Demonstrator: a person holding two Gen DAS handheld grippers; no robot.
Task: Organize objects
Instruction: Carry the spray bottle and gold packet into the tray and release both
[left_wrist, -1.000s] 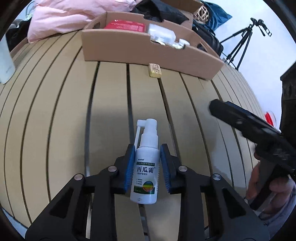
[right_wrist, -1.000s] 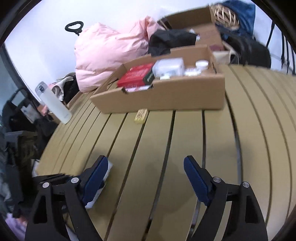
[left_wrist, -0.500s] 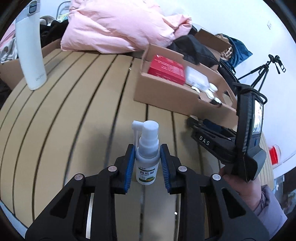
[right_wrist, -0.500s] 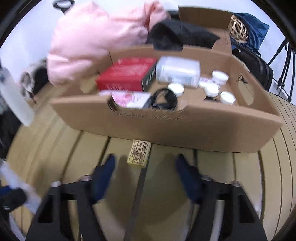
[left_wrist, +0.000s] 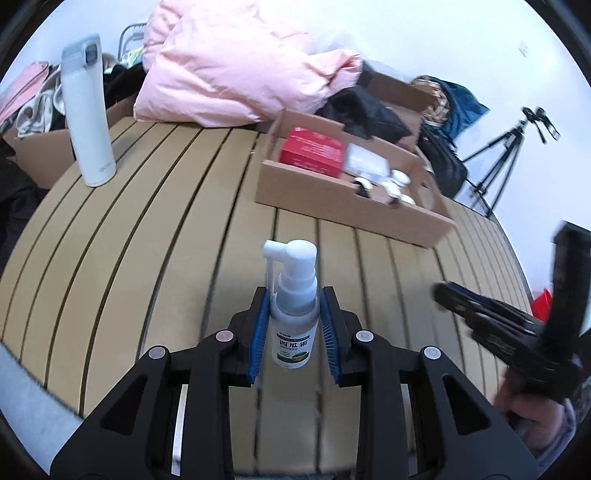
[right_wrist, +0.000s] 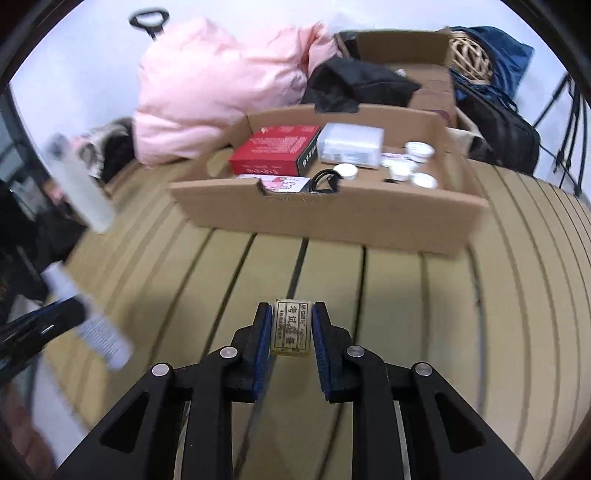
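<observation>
- Left wrist view: a white spray bottle (left_wrist: 293, 314) is held upright between the blue pads of the left gripper (left_wrist: 293, 325), whose jaws are clenched on its body; the bottle is carried clear of the slatted desk (left_wrist: 147, 258) and is not yet stowed.
- Left wrist view: the cardboard tray (left_wrist: 347, 206) is seen well ahead on the desk, already stocked with a red box (left_wrist: 312, 151), a clear plastic case (left_wrist: 365, 162) and several small white-lidded jars (left_wrist: 395, 182); these items are judged to be sorted.
- Left wrist view: a white flask (left_wrist: 88, 118) is left standing on the desk at far left, well apart from the tray; whether it belongs to the task cannot be told. The right gripper (left_wrist: 491, 321) is shown blurred at the right edge.
- Right wrist view: a small yellowish eraser packet (right_wrist: 291, 328) is gripped between the pads of the right gripper; the jaws have just been closing and are now pressed on its sides. Whether the packet is lifted off the desk or touching it cannot be told.
- Right wrist view: the tray lies just beyond the packet; a dark cable (right_wrist: 325, 179) and a pink-printed pack (right_wrist: 284, 183) are also seen inside it.
- Remaining, by judgement: both held items are to be carried to the tray and released; no other loose small item is seen on the desk.
</observation>
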